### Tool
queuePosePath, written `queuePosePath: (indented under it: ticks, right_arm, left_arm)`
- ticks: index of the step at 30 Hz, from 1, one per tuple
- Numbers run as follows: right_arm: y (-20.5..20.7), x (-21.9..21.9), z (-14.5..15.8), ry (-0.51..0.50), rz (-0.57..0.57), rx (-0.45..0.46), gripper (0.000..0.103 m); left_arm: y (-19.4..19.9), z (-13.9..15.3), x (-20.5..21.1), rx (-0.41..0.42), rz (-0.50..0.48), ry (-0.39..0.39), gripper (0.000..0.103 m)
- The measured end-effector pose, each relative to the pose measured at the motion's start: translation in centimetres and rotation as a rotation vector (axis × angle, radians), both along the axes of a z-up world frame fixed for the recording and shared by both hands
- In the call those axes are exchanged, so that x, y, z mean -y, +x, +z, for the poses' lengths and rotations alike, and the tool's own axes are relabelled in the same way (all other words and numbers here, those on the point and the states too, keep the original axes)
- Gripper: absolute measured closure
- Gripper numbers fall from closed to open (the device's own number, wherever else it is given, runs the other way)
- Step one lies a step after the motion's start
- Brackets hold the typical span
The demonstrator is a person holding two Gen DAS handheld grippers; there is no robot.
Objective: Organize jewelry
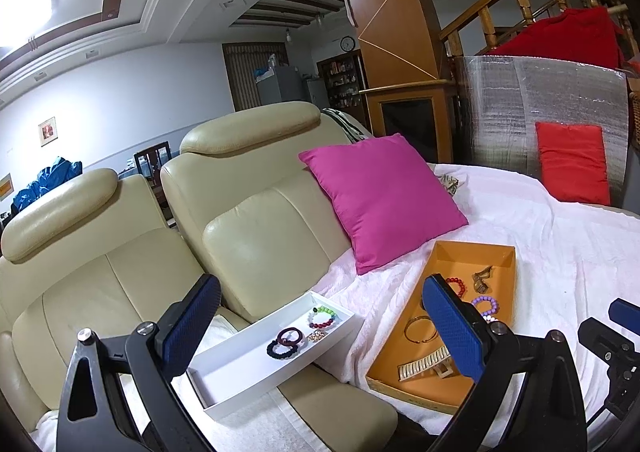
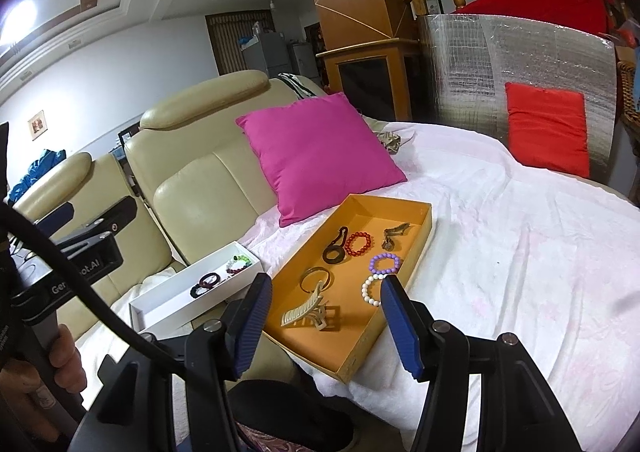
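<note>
An orange tray point(image 2: 425, 212) lies on the white cloth and holds a cream hair claw point(image 2: 308, 312), a gold bangle point(image 2: 316, 278), a black ring clip point(image 2: 335, 248), red point(image 2: 359, 244), purple point(image 2: 385, 264) and white point(image 2: 370, 289) bead bracelets and a bronze clip point(image 2: 394, 234). A white tray point(image 1: 224, 396) on the sofa seat holds a multicoloured bracelet point(image 1: 323, 317), dark hair ties point(image 1: 285, 344) and a small brooch point(image 1: 317, 336). My right gripper point(image 2: 326, 326) hangs open above the orange tray's near end, empty. My left gripper point(image 1: 320, 328) stands open over the white tray, empty.
A magenta cushion point(image 2: 316, 153) leans against the cream leather sofa point(image 1: 256, 219) just behind both trays. A red cushion point(image 2: 548, 127) rests against a silver foil panel point(image 2: 520, 47) at the far right. A hand point(image 2: 66, 360) holds the left gripper's handle.
</note>
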State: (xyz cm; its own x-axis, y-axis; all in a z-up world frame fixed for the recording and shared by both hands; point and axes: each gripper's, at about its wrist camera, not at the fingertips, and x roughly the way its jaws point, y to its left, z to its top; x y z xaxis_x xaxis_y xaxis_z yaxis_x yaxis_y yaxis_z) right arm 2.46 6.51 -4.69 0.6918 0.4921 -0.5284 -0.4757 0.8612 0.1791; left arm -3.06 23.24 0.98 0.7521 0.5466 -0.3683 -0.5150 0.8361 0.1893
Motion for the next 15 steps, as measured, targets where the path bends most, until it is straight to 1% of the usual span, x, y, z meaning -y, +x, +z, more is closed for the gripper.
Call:
queuePosePath:
  ticks: [6,15]
  right_arm:
    - [0.41,-0.18,-0.27,-0.007,-0.005,-0.004,0.043]
    - [0.77,-0.49,-0.67,-0.008,-0.01,-0.013,0.043]
  left_arm:
    - [0.28,-0.3,-0.41,-0.002,-0.009,-0.024,0.002]
    - [0.69,-0.73,-0.72,-0.009,-0.013,-0.033,0.002]
